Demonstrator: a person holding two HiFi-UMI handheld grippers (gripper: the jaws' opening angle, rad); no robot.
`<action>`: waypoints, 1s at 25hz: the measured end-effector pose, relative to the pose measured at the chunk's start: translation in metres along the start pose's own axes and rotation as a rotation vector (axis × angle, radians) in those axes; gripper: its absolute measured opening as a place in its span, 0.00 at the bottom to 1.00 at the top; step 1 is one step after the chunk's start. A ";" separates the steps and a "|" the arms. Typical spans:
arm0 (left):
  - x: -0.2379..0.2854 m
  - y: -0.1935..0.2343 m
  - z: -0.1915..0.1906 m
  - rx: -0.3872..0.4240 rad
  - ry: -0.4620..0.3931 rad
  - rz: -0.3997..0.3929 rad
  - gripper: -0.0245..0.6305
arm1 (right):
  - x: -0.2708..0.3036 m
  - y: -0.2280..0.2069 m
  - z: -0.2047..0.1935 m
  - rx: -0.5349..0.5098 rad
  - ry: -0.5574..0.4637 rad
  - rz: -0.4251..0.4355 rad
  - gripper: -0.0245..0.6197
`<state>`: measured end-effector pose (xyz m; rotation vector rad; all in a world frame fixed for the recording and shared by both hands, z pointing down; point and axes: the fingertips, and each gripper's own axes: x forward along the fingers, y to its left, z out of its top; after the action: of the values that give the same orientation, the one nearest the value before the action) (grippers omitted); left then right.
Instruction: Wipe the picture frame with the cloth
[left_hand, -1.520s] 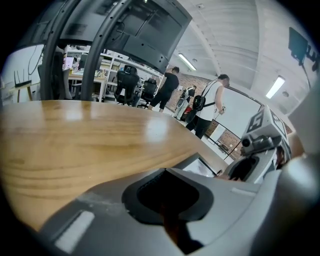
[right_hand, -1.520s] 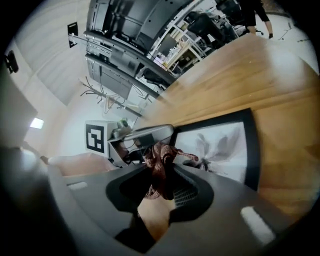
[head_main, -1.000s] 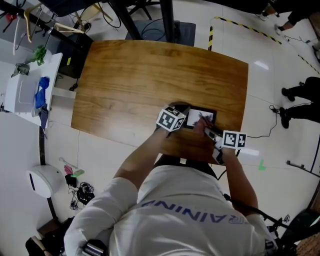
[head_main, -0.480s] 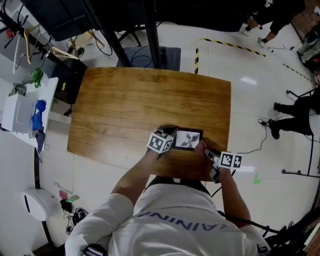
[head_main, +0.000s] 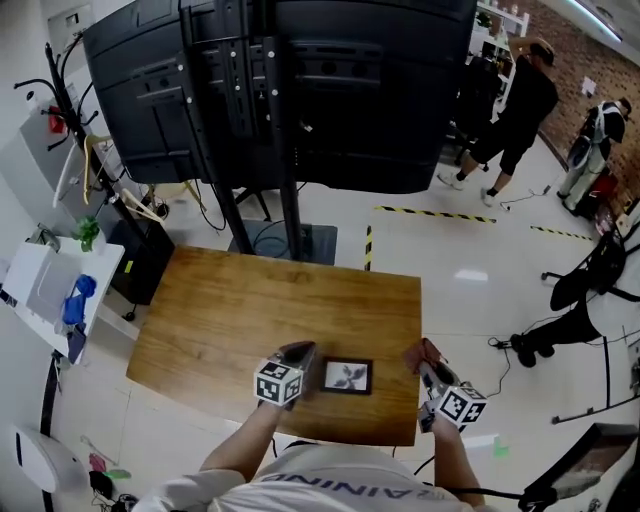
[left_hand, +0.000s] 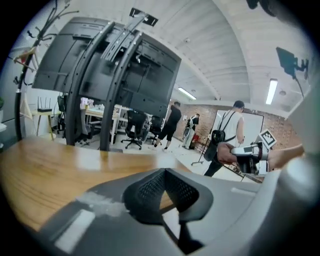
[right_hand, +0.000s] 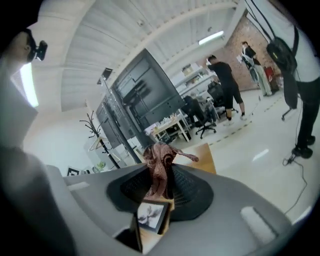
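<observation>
Since right gripper (head_main: 426, 360), pinching cloth (right_hand: 159, 167), has lifted off picture frame (head_main: 347, 376), wiping seems over; left gripper (head_main: 298, 353) closed, empty

A wooden table (head_main: 250, 300) stands on glossy pale floor (head_main: 480, 290) before, seemingly, a black screen rack (head_main: 300, 90).

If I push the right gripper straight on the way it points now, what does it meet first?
Probably nothing close. The right gripper, jaws shut on the cloth, points out above the table; the picture frame lies below that line. Height is hard to judge.
</observation>
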<state>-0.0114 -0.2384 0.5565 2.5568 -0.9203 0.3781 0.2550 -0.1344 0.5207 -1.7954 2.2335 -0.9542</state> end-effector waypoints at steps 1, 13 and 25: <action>-0.009 -0.004 0.018 0.008 -0.038 0.004 0.05 | -0.004 0.005 0.019 -0.037 -0.040 0.005 0.21; -0.073 -0.048 0.135 0.119 -0.315 0.031 0.05 | -0.035 0.063 0.124 -0.322 -0.304 0.059 0.20; -0.070 -0.046 0.132 0.091 -0.316 0.050 0.05 | -0.023 0.084 0.117 -0.444 -0.239 0.080 0.20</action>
<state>-0.0180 -0.2270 0.4012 2.7306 -1.1000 0.0269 0.2458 -0.1513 0.3765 -1.8376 2.4689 -0.2178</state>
